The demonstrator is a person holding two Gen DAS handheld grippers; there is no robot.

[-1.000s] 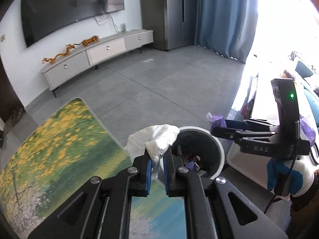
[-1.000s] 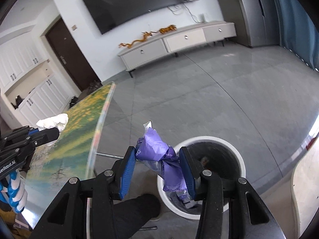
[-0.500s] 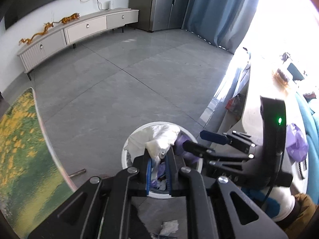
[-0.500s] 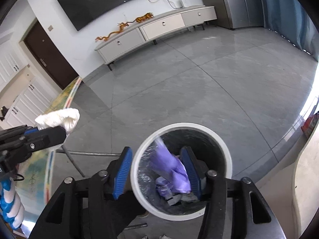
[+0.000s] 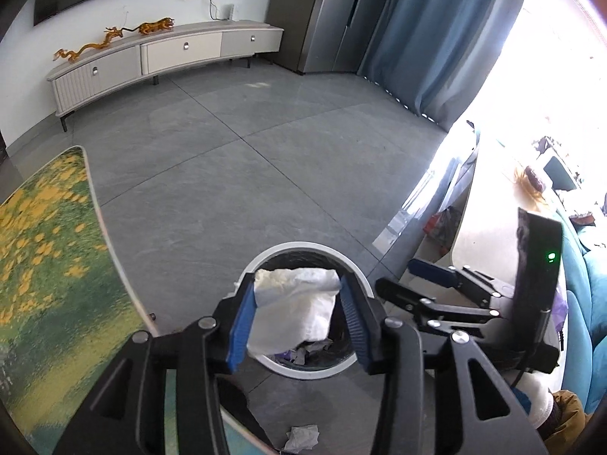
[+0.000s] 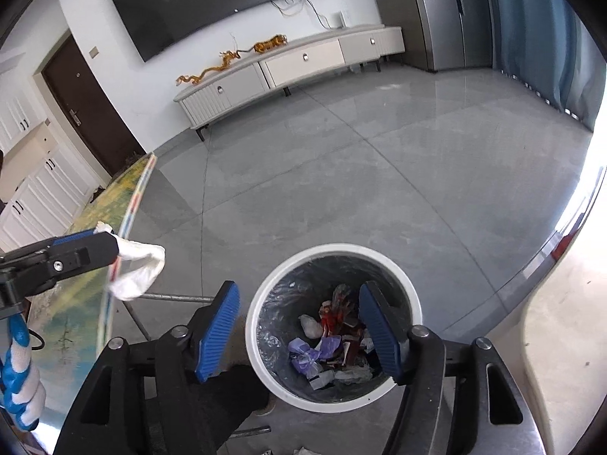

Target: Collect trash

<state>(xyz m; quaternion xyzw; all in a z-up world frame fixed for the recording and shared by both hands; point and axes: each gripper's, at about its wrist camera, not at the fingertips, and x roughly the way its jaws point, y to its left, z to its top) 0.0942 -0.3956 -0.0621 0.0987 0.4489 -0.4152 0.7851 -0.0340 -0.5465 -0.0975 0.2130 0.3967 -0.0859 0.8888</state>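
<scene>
Over bin (image 6: 265, 303), both grippers (image 6: 299, 326) tilted down.

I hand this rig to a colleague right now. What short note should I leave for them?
Left tool: jaws have just been opening; white tissue between them, close to the bin, not yet fallen.
Right tool: jaws have just been opening, nothing between them, pointing into the bin.
Done: purple bag lies in the bin.
Left: check aim, let the tissue drop; then probably the crumpled scrap on the floor.
</scene>
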